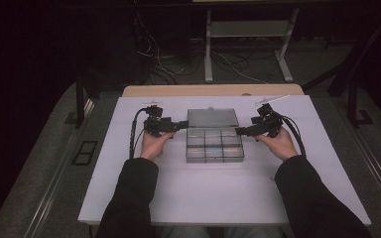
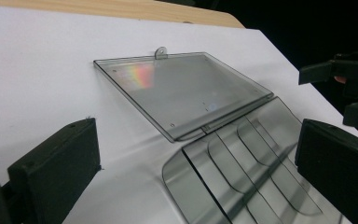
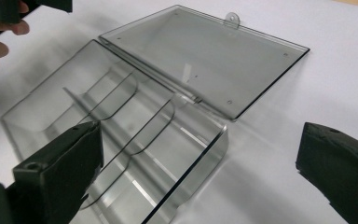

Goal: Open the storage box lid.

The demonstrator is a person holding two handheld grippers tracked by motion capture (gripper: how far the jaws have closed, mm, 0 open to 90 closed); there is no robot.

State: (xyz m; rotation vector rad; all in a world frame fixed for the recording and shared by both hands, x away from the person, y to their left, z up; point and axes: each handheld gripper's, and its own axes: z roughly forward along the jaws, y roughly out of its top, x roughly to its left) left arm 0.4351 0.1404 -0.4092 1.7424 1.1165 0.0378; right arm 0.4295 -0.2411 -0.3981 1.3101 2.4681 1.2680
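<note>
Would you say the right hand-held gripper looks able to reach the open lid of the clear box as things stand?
Probably yes. The right hand-held gripper hangs open beside the clear box, and the lid lies flat on the white table behind it, with nothing between them.

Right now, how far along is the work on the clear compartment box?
Done: the clear box is open, its lid folded back flat on the white table. In hand: nothing; the left gripper and right gripper flank the box with jaws wide apart and empty. Left: the compartments look empty, so any filling, or closing the lid, is still to come.
</note>
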